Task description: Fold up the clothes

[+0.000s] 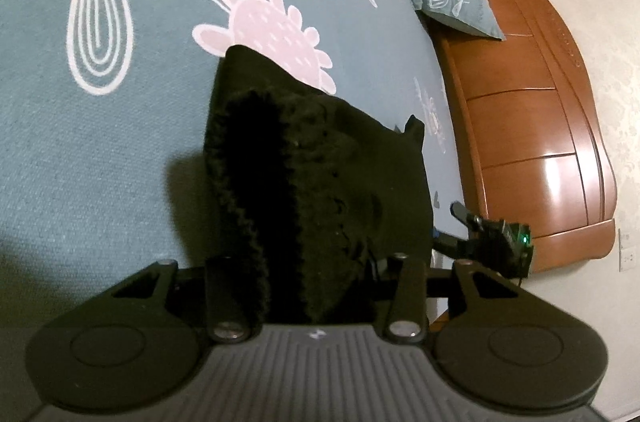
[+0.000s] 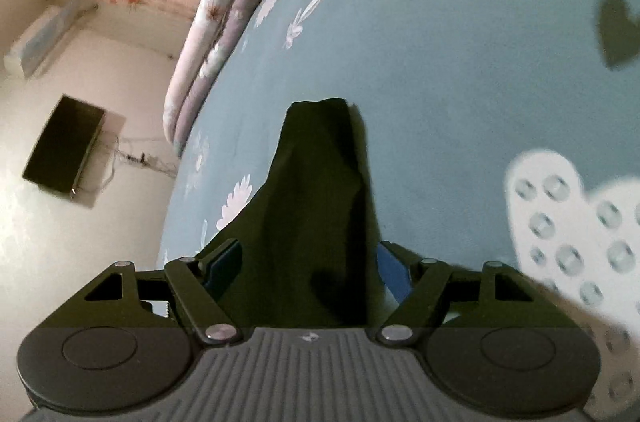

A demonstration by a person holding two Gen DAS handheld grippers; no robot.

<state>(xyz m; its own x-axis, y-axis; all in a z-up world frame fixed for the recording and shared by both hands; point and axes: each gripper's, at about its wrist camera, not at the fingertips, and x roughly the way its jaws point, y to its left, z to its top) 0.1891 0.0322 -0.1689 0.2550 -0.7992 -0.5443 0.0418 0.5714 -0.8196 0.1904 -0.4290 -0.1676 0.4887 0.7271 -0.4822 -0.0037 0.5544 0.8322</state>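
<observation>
Both grippers clamped on black garment, lifted over bed.
Left gripper (image 1: 312, 262) and right gripper (image 2: 308, 262) each pinch the garment (image 1: 320, 162); the bed (image 1: 160, 162) lies below.

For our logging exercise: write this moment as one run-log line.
task: fold clothes | left gripper: shut on black garment | right gripper: shut on black garment | surface: bedsheet

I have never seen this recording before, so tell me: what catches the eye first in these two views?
A black garment fills the middle of both views, pinched in the left hand-held gripper and in the right hand-held gripper above a teal bedsheet. On that sheet, a pink flower print shows just behind the cloth in the left view. A glossy wooden headboard stands at the right of that view.
</observation>
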